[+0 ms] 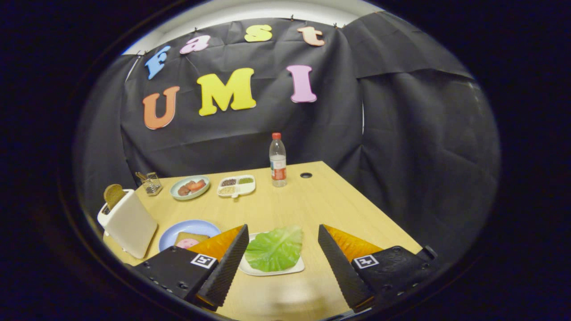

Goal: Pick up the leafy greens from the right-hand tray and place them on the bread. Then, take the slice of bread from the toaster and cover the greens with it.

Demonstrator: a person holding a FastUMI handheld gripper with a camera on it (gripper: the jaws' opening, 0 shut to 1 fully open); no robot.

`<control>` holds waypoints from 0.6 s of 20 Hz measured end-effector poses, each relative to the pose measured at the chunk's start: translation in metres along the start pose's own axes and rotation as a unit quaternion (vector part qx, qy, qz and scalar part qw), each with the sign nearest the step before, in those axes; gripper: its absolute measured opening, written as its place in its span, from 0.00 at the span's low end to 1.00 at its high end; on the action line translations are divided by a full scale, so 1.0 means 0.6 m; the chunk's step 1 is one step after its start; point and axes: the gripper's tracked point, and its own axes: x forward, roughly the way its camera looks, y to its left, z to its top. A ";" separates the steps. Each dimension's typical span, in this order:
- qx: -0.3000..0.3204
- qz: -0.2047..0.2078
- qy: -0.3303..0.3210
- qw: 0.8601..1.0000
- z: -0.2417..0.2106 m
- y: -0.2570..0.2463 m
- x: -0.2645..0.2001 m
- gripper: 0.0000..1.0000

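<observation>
Fingers [241, 249] spread wide around flat, veined leafy greens [274, 248].

Light wooden table [312, 200] with a round cable hole [306, 175] toward 12 o'clock, black cloth wall [401, 147] hung creased behind it from 9 to 3 o'clock, pale ceiling strip [250, 11] lit above

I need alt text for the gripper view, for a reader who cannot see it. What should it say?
The open gripper has its jaws on either side of a green lettuce leaf lying on a white tray on a wooden table. Beside it, a blue plate holds bread; a white toaster with a slice stands further over.
</observation>
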 end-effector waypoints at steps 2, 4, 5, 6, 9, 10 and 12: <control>0.006 -0.003 0.026 1.000 -0.019 -0.015 0.040 0.96; 0.006 -0.005 0.049 0.999 -0.039 -0.022 0.077 0.96; 0.003 -0.004 0.059 0.998 -0.048 -0.023 0.095 0.96; -0.002 -0.003 0.071 0.997 -0.060 -0.021 0.114 0.96; -0.020 -0.011 0.135 0.991 -0.105 -0.023 0.167 0.96; -0.026 -0.012 0.158 0.987 -0.118 -0.023 0.178 0.96; -0.041 -0.012 0.177 0.983 -0.126 -0.020 0.193 0.96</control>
